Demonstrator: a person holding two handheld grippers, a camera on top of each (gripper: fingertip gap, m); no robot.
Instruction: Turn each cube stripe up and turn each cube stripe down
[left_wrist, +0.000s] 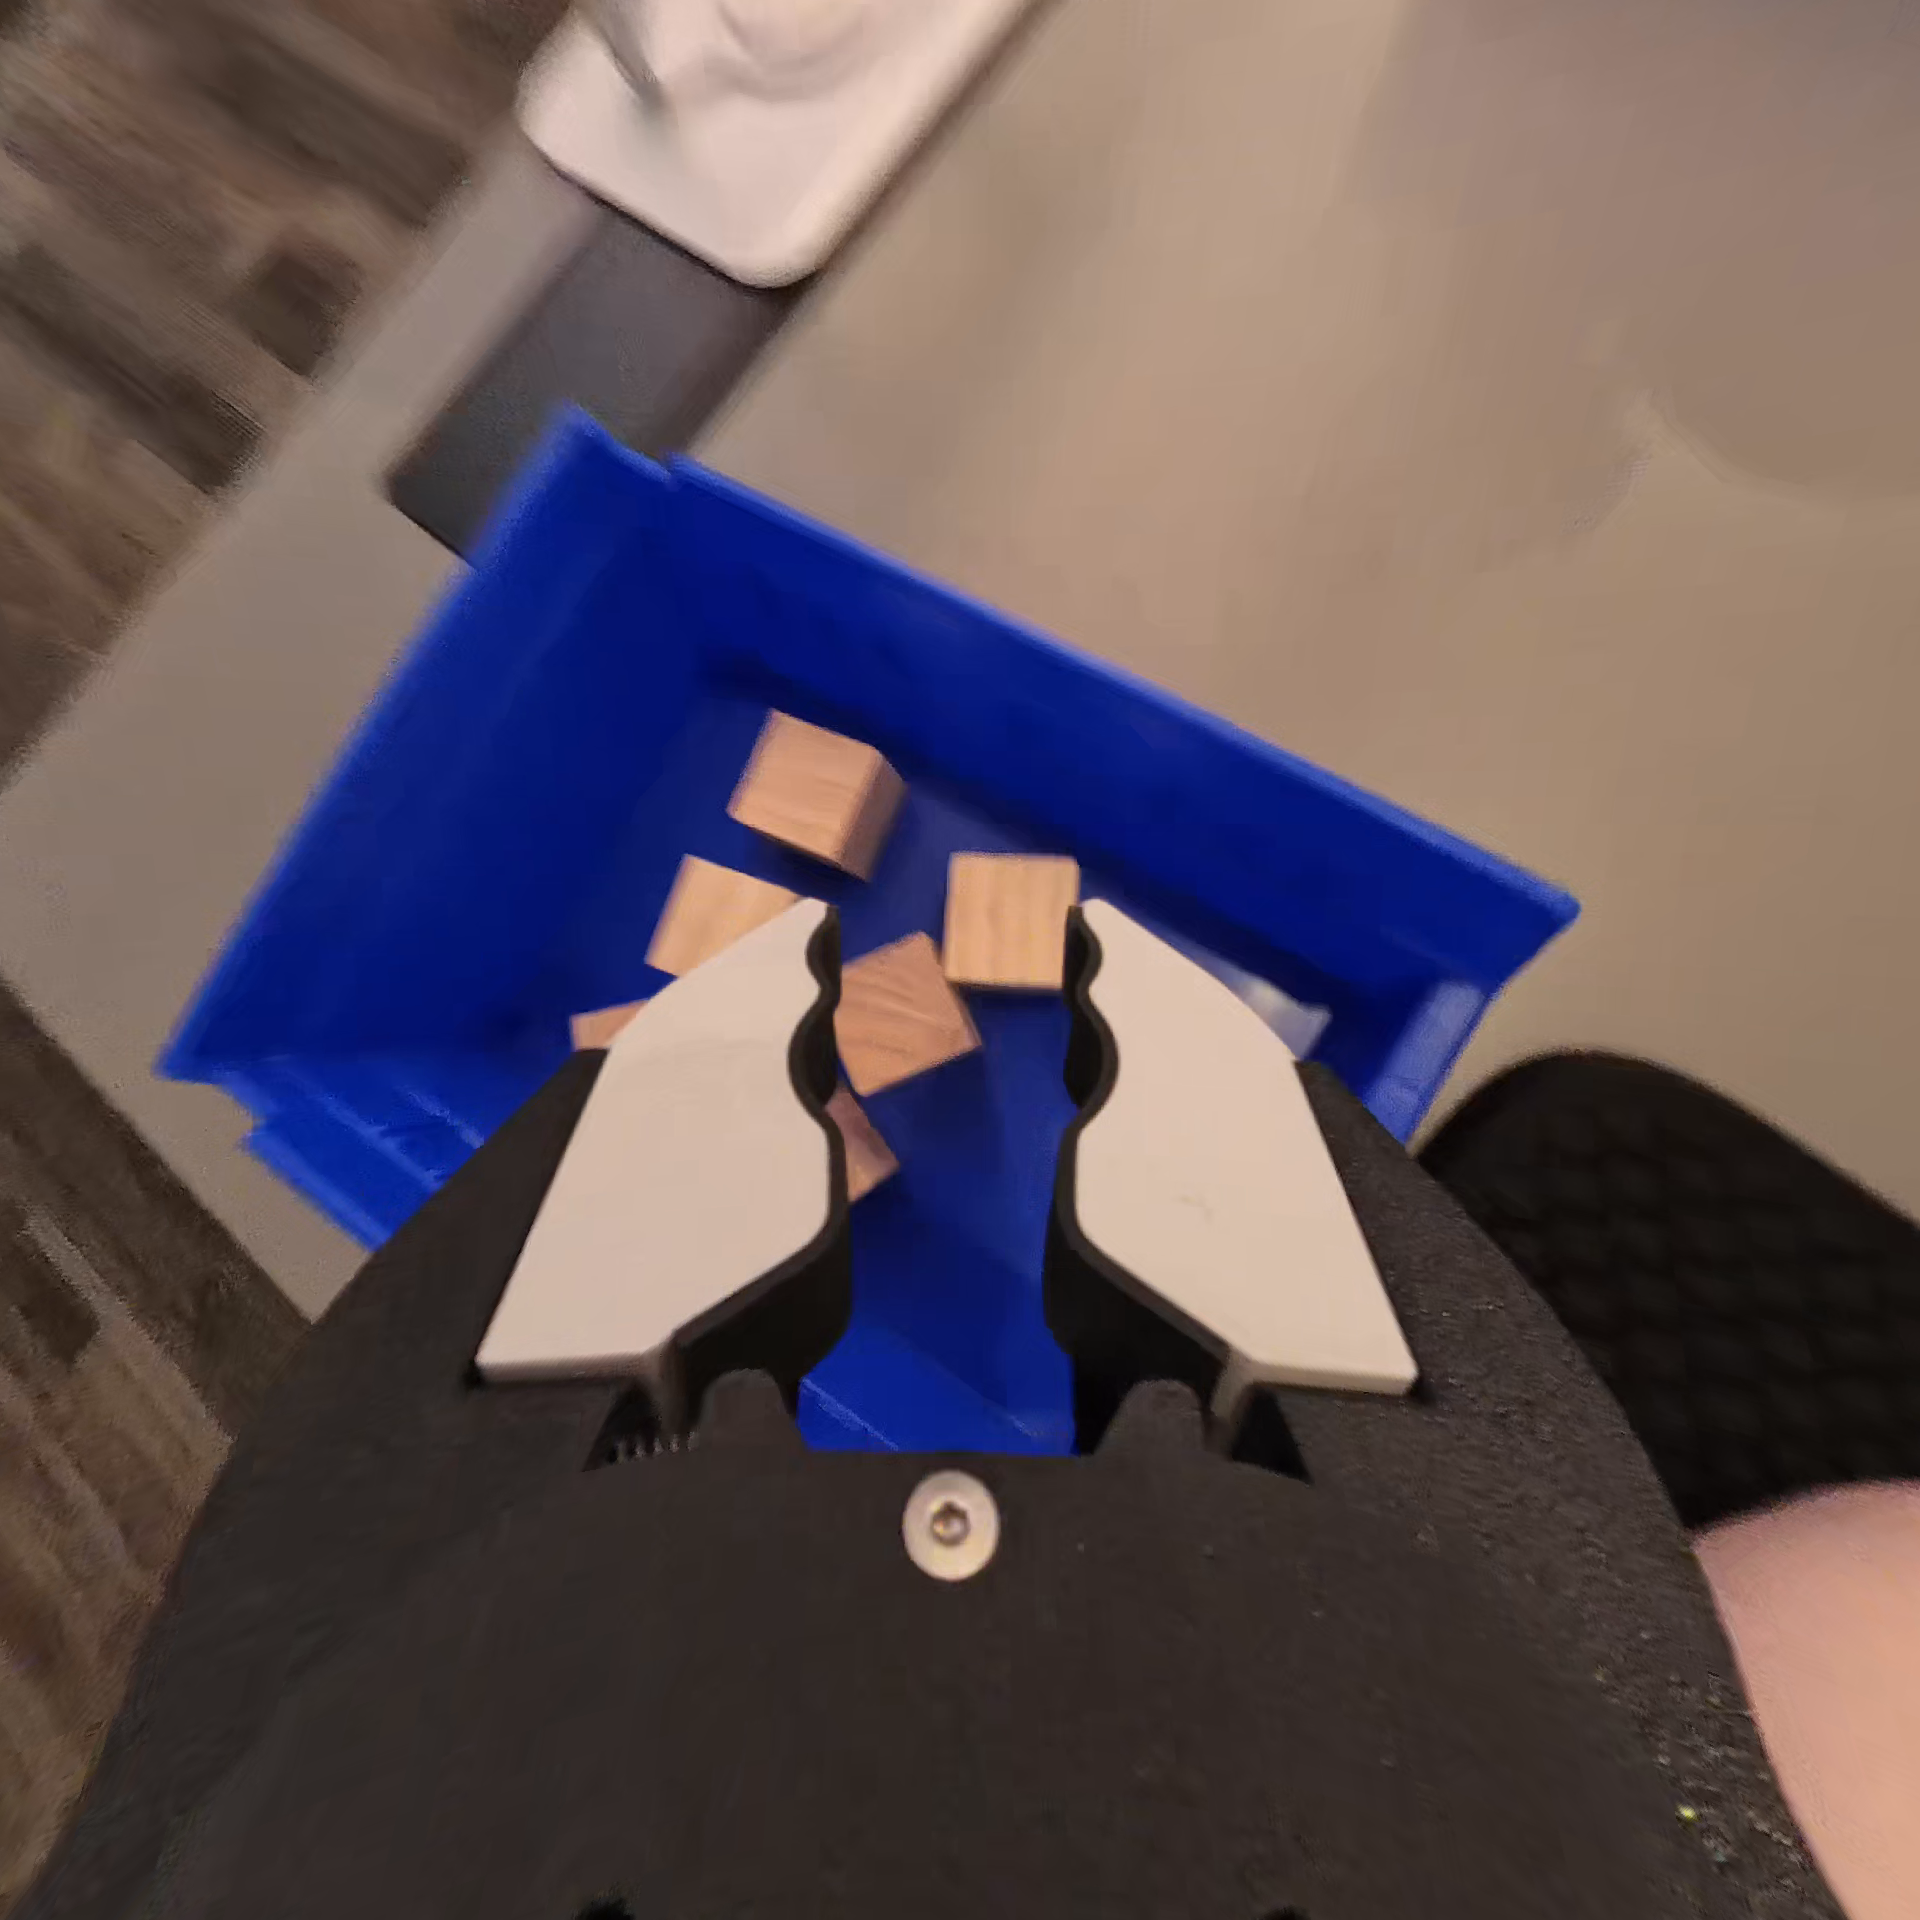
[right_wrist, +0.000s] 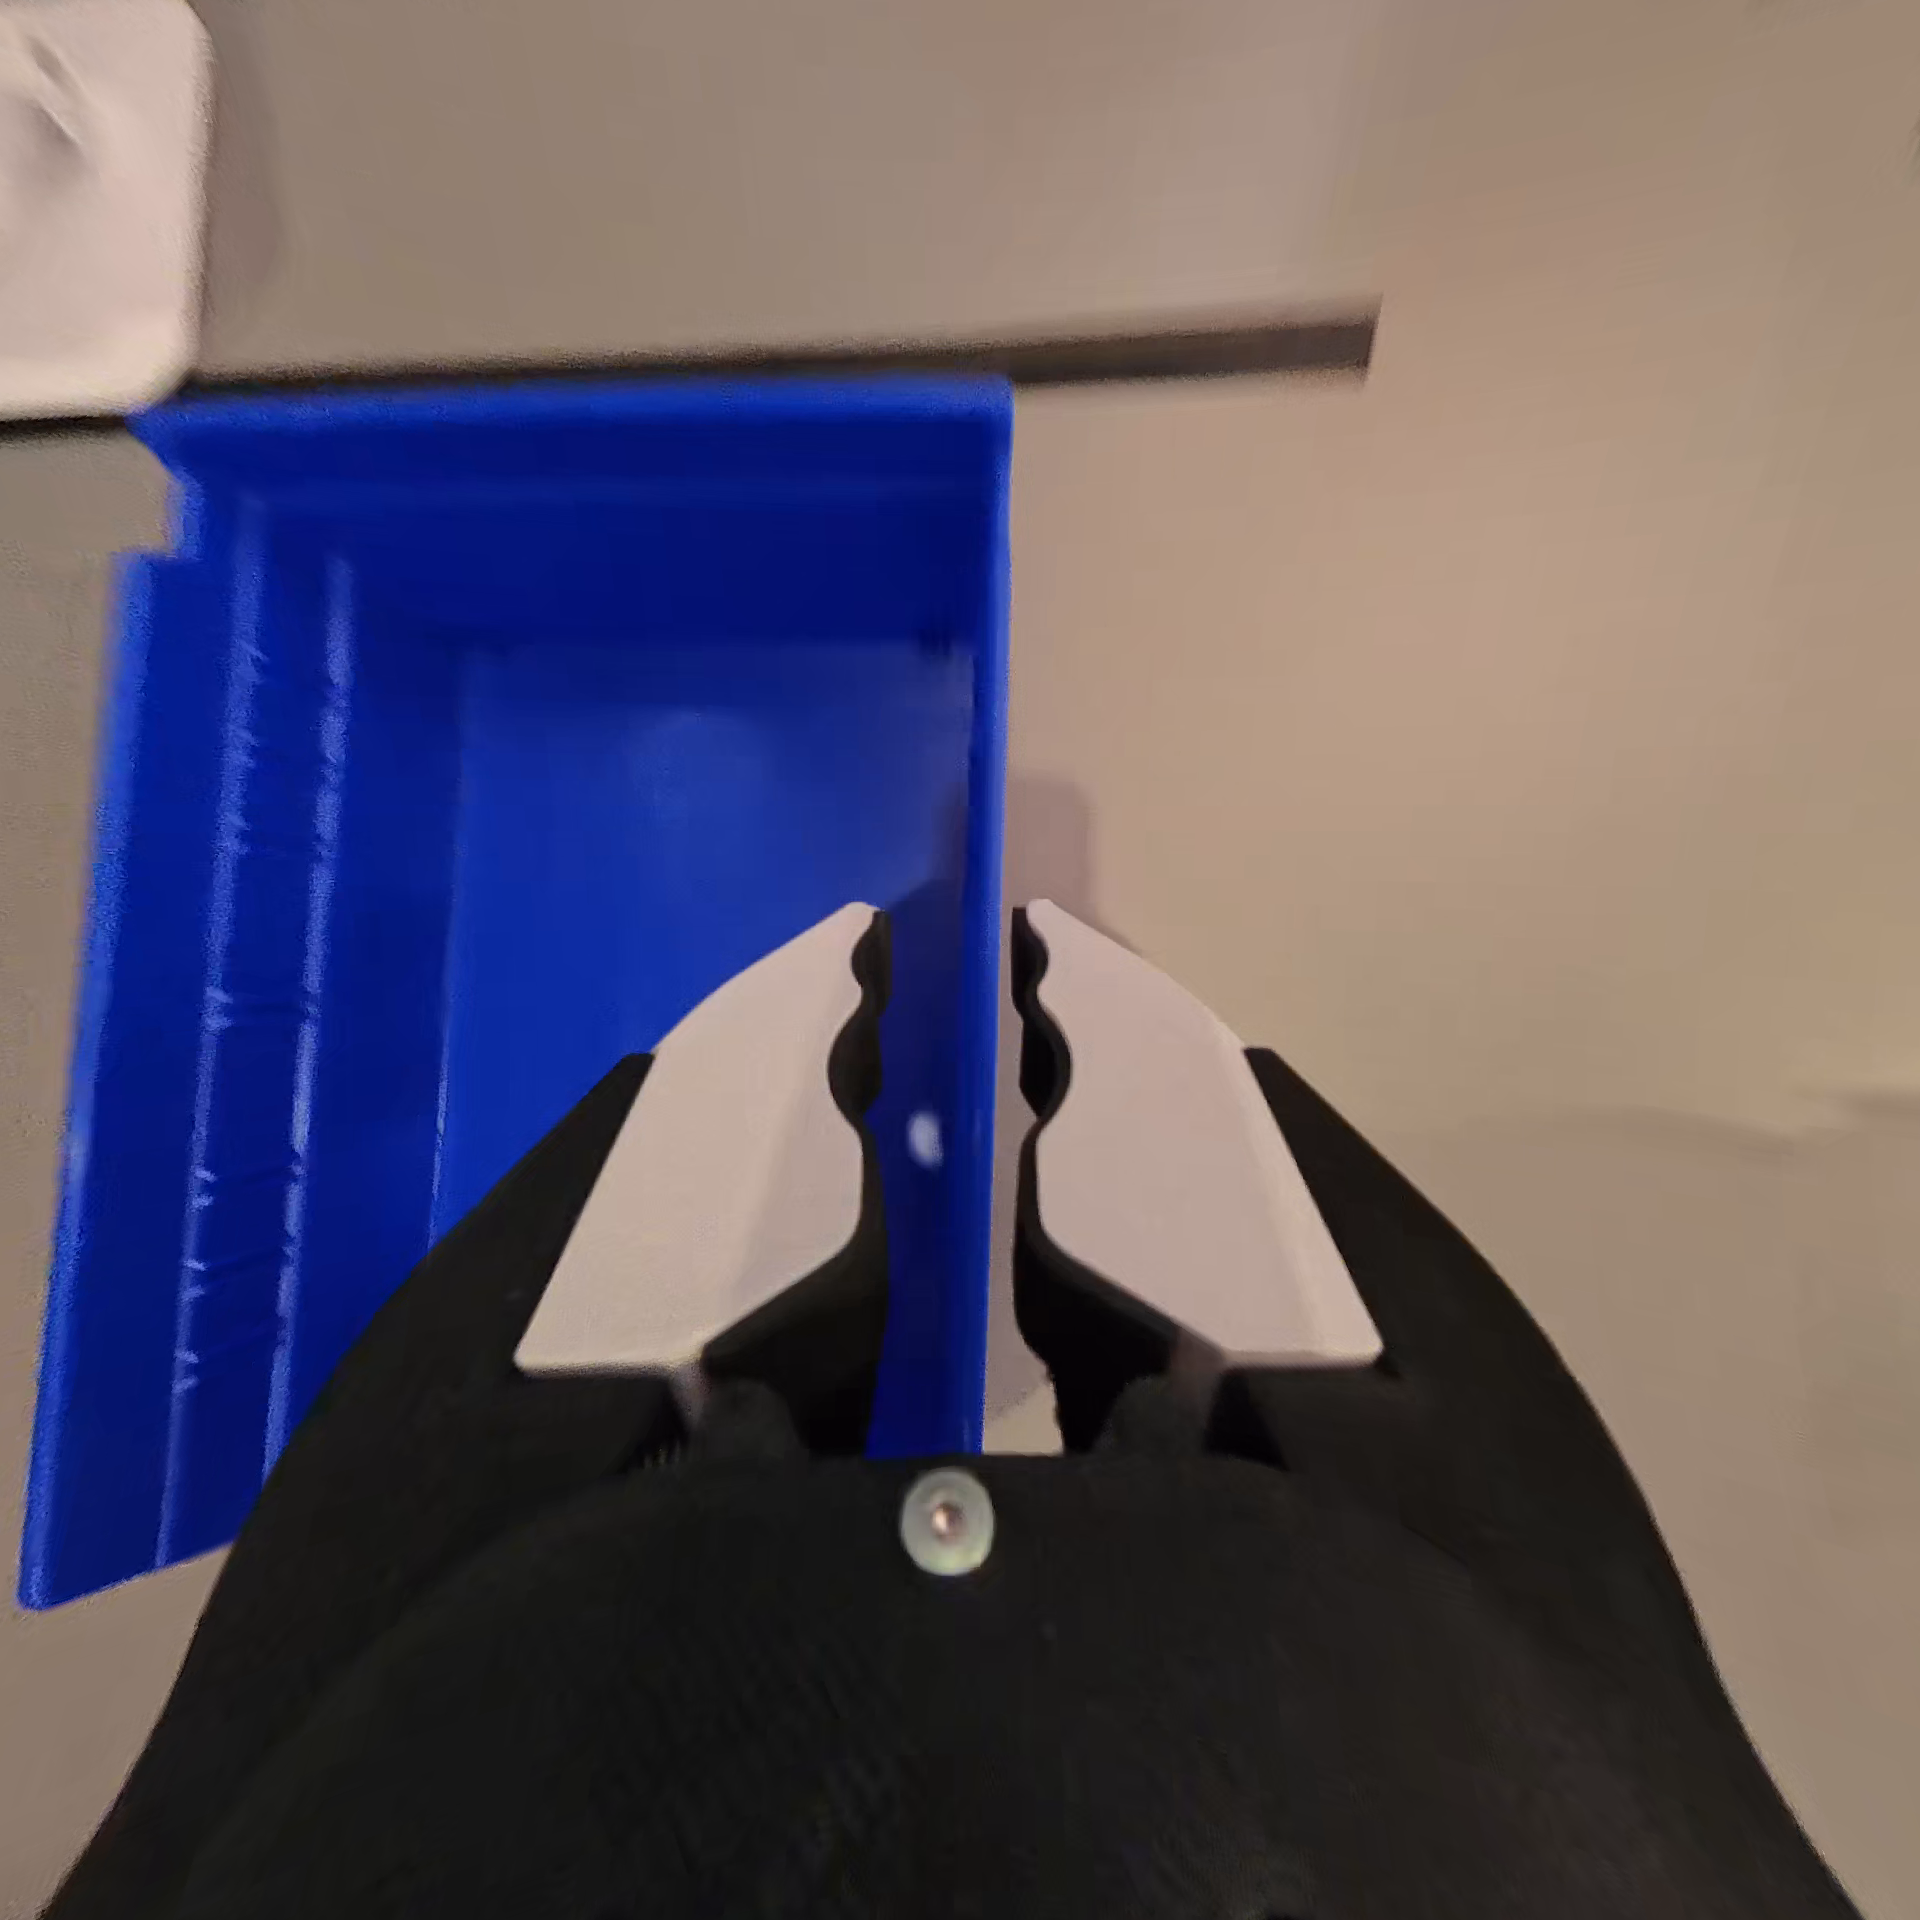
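In the left wrist view a blue bin (left_wrist: 1143, 727) holds several plain wooden cubes, among them one at the back (left_wrist: 816, 795), one on the right (left_wrist: 1006, 920) and a tilted one (left_wrist: 904, 1013). No stripe shows on any of them. My left gripper (left_wrist: 951, 920) hovers over the bin, open; the tilted cube lies by the left finger (left_wrist: 727, 1039) and the right pad is clear of it. In the right wrist view a blue bin (right_wrist: 992, 727) shows a bare floor. My right gripper (right_wrist: 951, 914) is open, its fingers either side of the bin's right wall.
The bins stand on a beige table (left_wrist: 1351, 364). A white object (left_wrist: 769, 135) and a dark strip (left_wrist: 623, 312) lie beyond the bin. A black mesh surface (left_wrist: 1662, 1247) and part of a hand (left_wrist: 1829, 1662) are at the right. Patterned carpet (left_wrist: 104, 312) shows at the left.
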